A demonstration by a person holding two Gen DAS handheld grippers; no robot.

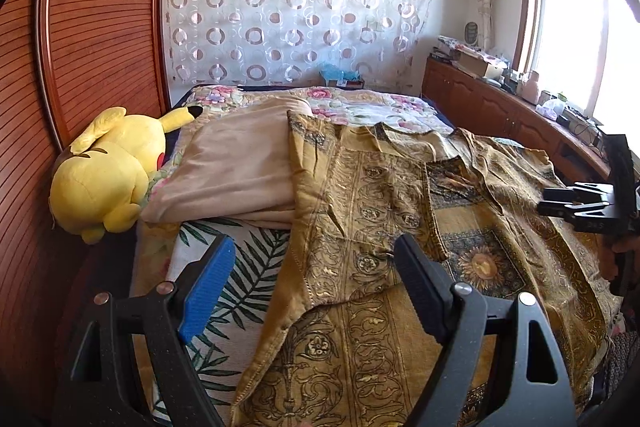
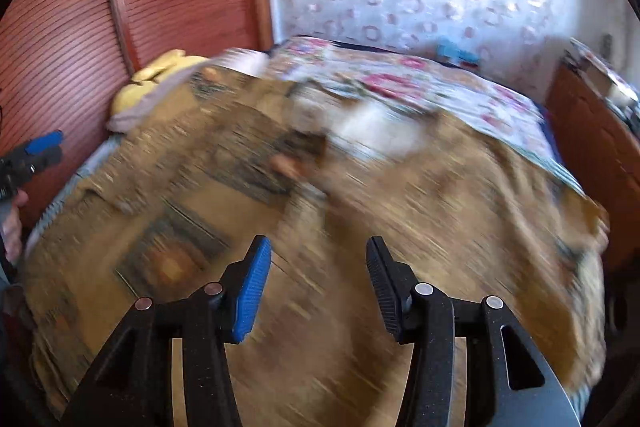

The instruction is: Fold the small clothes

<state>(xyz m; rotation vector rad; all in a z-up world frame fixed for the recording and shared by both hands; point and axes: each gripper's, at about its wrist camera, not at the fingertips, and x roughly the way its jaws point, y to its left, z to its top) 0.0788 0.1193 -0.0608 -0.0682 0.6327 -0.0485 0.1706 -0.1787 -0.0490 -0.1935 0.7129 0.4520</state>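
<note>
A golden-brown patterned garment (image 1: 372, 187) lies spread over the bed, partly folded, with one flap turned over its middle. My left gripper (image 1: 316, 247) stands open above the garment's near left edge, with nothing between its fingers. In the right wrist view the same garment (image 2: 360, 211) is smeared by motion blur. There my right gripper (image 2: 318, 243) hovers over the cloth, open and holding nothing. The right gripper (image 1: 576, 205) also shows at the right edge of the left wrist view, held by a hand. The left gripper (image 2: 40, 151) shows at the far left of the right wrist view.
A yellow plush toy (image 1: 108, 171) lies at the bed's left side against the wooden headboard (image 1: 92, 39). A folded beige blanket (image 1: 236, 167) lies beside the garment on the floral bedspread (image 1: 360, 103). A wooden cabinet (image 1: 500, 115) with clutter runs under the window at right.
</note>
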